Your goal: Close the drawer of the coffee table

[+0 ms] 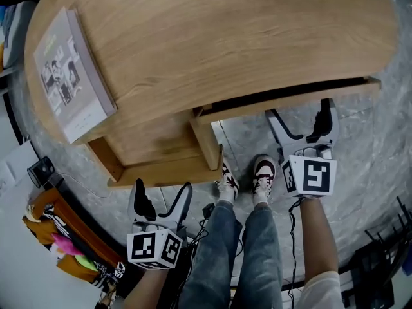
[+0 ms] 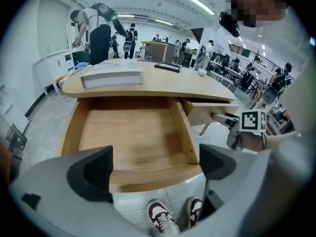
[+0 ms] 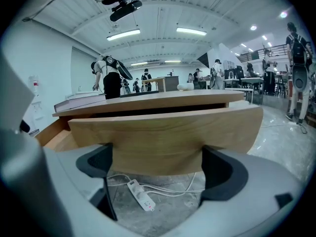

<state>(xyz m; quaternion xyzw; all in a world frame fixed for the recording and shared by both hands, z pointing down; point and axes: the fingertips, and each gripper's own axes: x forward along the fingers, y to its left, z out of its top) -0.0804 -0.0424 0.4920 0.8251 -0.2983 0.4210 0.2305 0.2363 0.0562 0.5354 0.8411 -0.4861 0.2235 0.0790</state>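
The oval wooden coffee table (image 1: 212, 37) has two drawers. The left drawer (image 1: 161, 156) is pulled far out and is empty (image 2: 131, 132). My left gripper (image 1: 162, 192) is open just short of the drawer's front edge, with the edge between the pads (image 2: 154, 169). The right drawer (image 1: 290, 98) is open only a little, and its front panel (image 3: 168, 132) fills the right gripper view. My right gripper (image 1: 300, 111) is open, its fingertips at or touching that panel (image 3: 158, 167). It holds nothing.
A thick book (image 1: 71, 76) lies on the table's left end. The person's shoes (image 1: 244, 179) stand between the drawers. A white power strip (image 3: 140, 195) with cables lies on the floor under the right drawer. Colourful bags (image 1: 64, 237) sit at the left. People stand further back (image 2: 98, 31).
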